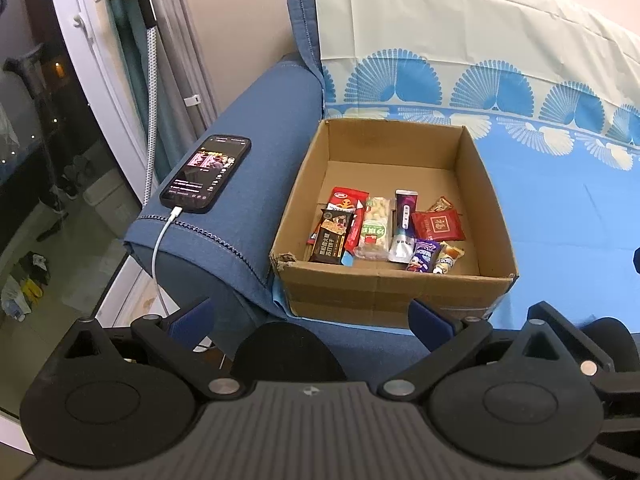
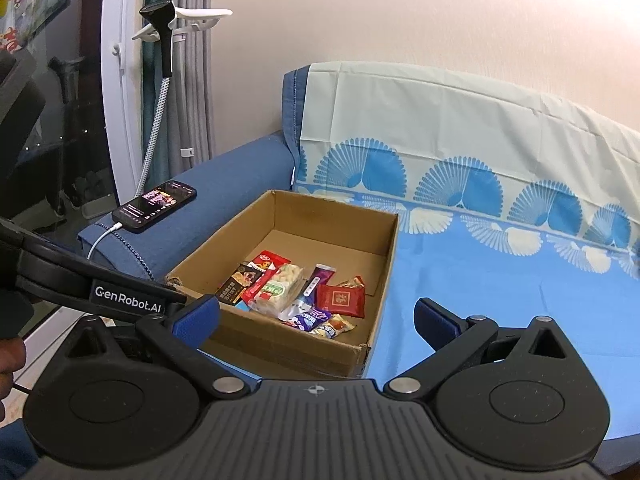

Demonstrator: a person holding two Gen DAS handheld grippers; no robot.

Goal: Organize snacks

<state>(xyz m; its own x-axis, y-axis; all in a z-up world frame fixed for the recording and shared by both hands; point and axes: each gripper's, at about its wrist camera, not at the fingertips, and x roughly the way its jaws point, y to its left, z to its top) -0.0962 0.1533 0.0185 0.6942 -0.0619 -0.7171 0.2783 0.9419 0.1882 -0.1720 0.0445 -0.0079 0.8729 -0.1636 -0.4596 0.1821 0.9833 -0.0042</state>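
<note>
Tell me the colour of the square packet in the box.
Red, with a gold emblem: the square packet shows best in the left wrist view.

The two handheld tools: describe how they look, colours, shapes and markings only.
Both match. The left tool and right tool each have a black ribbed body with a small compass-like mark, two round black discs, silver pivot pins, angular black linkage arms and blue finger pads. In the right wrist view, the left tool's side bar carries white "GenRobot.AI" lettering.
</note>
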